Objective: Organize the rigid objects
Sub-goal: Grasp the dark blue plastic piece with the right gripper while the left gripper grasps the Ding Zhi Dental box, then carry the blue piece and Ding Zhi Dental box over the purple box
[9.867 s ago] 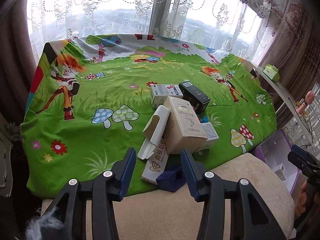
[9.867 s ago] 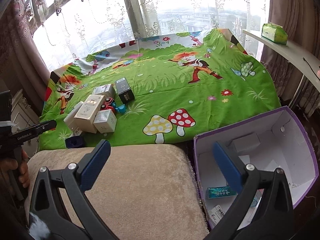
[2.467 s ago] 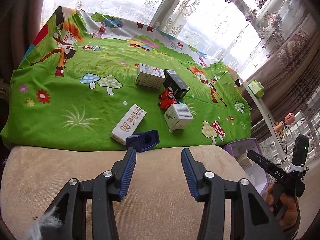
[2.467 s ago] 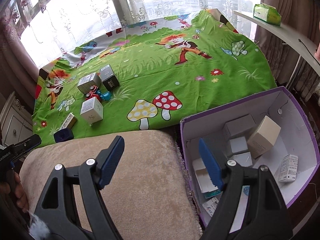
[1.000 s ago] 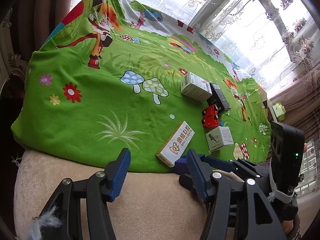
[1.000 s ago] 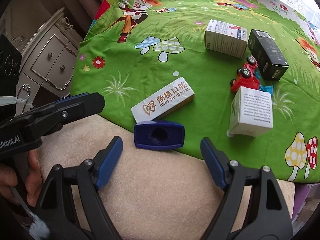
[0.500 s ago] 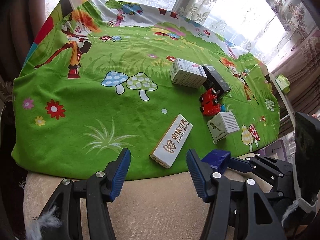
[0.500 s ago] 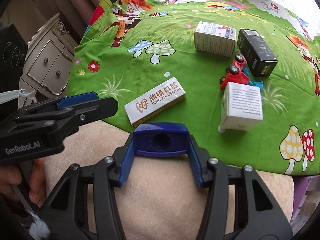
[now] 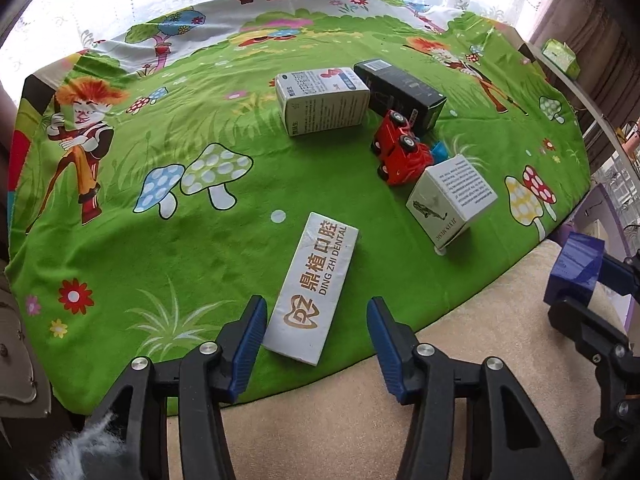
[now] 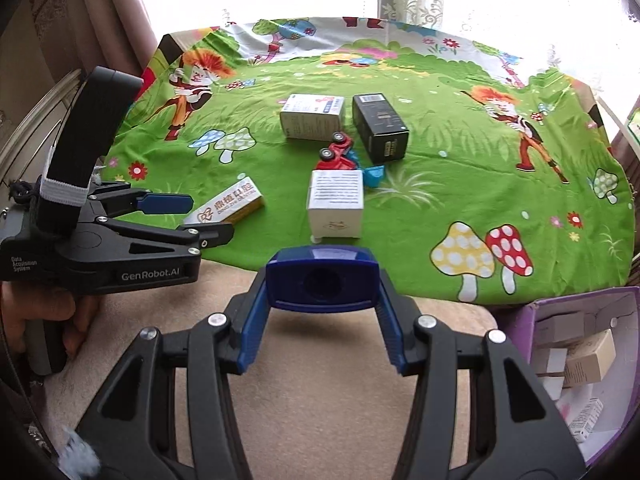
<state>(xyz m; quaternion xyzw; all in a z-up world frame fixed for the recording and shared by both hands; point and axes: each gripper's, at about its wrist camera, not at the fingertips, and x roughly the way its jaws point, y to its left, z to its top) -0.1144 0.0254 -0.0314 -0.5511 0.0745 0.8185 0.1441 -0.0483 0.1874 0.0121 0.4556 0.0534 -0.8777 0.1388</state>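
Observation:
My right gripper (image 10: pixel 322 320) is shut on a dark blue box (image 10: pixel 322 282) and holds it above the beige cushion; it also shows in the left wrist view (image 9: pixel 576 268). My left gripper (image 9: pixel 316 340) is open, its fingers on either side of the near end of a long white dental box (image 9: pixel 316 292), also seen in the right wrist view (image 10: pixel 226 204). On the green cloth lie a white cube box (image 9: pixel 452 200), a red toy car (image 9: pixel 400 152), a white carton (image 9: pixel 324 100) and a black box (image 9: pixel 400 90).
A purple bin (image 10: pixel 580 364) holding several small boxes stands at the lower right beside the beige cushion (image 10: pixel 320 408). A small light-blue piece (image 10: pixel 374 176) lies by the car. A shelf with a green tissue box (image 9: pixel 560 56) runs along the right.
My right gripper has carried the blue box off toward the right, away from the cloth's edge. My left gripper has moved in until its fingers flank the dental box's near end.

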